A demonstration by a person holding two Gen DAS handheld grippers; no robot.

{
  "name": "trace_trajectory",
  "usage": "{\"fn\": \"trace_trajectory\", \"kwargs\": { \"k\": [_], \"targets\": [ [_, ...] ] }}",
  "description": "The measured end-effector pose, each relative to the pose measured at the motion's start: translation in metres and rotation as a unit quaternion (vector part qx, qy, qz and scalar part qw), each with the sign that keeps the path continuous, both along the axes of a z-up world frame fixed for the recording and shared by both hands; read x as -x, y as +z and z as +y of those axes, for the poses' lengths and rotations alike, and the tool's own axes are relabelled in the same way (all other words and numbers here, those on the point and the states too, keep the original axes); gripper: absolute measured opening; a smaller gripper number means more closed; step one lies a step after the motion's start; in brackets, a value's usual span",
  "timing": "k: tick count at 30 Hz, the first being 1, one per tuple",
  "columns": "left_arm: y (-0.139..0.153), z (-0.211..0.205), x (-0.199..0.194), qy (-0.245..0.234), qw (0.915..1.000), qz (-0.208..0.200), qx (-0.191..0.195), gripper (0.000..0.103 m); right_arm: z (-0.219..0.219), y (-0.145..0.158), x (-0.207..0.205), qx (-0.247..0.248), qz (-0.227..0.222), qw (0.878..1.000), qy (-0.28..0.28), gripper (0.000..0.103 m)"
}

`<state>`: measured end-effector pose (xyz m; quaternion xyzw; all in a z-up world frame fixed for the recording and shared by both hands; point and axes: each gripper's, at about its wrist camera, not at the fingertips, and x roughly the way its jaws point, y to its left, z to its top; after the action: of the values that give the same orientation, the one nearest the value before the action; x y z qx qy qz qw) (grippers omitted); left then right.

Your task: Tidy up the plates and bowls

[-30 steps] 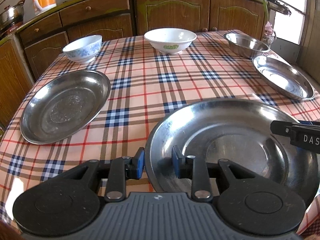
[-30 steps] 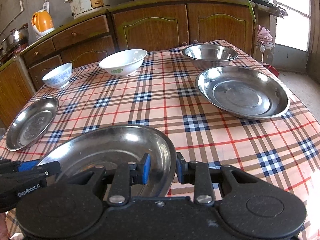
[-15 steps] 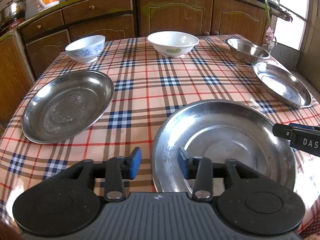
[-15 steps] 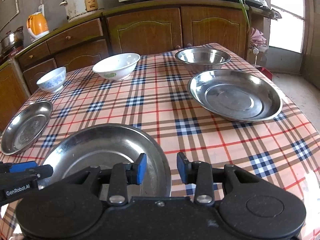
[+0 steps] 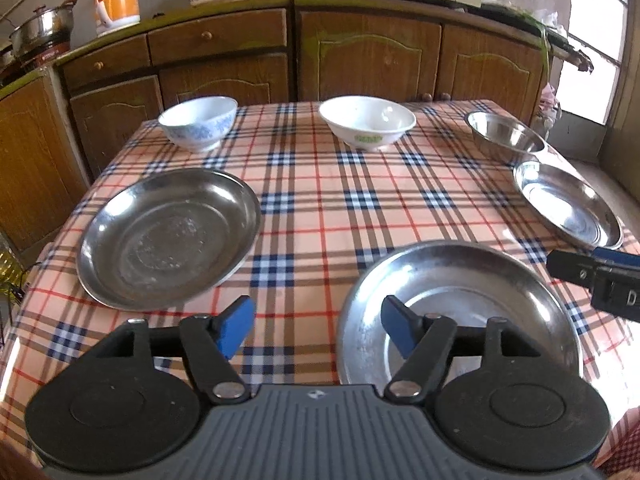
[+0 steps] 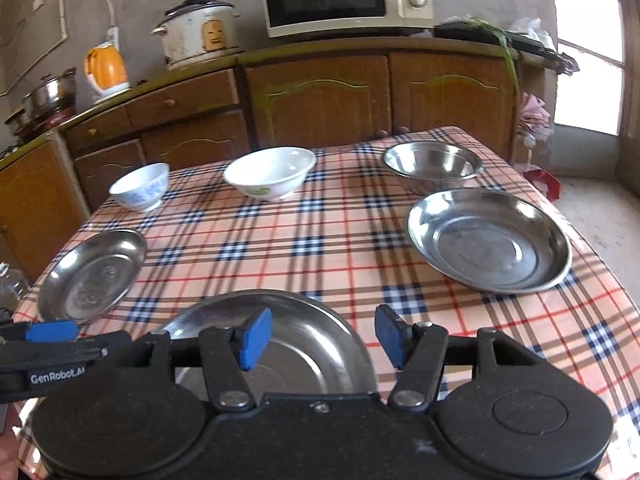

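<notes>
Steel plate (image 5: 460,280) round, shiny, on checked cloth (image 5: 340,200).

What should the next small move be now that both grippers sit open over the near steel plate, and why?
Probably take the left gripper to the left steel plate. Both grippers' jaws have just been opening, and the right gripper also grips nothing. The near plate lies flat on the cloth, so the other plates seem due for stacking.

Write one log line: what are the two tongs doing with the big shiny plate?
left tongs: just opened, empty | right tongs: just opened, empty | near steel plate: released, flat on checked tablecloth
</notes>
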<state>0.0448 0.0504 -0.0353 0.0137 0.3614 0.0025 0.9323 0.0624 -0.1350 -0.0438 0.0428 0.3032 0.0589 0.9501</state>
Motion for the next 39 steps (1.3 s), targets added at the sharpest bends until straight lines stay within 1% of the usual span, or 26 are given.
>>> {"fn": "trace_trajectory", "kwargs": {
  "k": [8,28,39],
  "targets": [
    [0.009,0.012,0.003,0.009,0.9999,-0.007,0.003,0.080,0.016,0.007,0.002,-0.002,0.003,1.000,0.021,0.071],
    [0.021,0.049,0.008,0.043,0.9989,-0.017,0.005,0.080,0.064,0.021,-0.002,0.004,-0.002,0.998,0.070,0.071],
    [0.026,0.074,0.007,0.062,0.9978,-0.022,0.004,0.081,0.100,0.025,-0.006,0.009,-0.008,0.995,0.099,0.071]
  ]
}}
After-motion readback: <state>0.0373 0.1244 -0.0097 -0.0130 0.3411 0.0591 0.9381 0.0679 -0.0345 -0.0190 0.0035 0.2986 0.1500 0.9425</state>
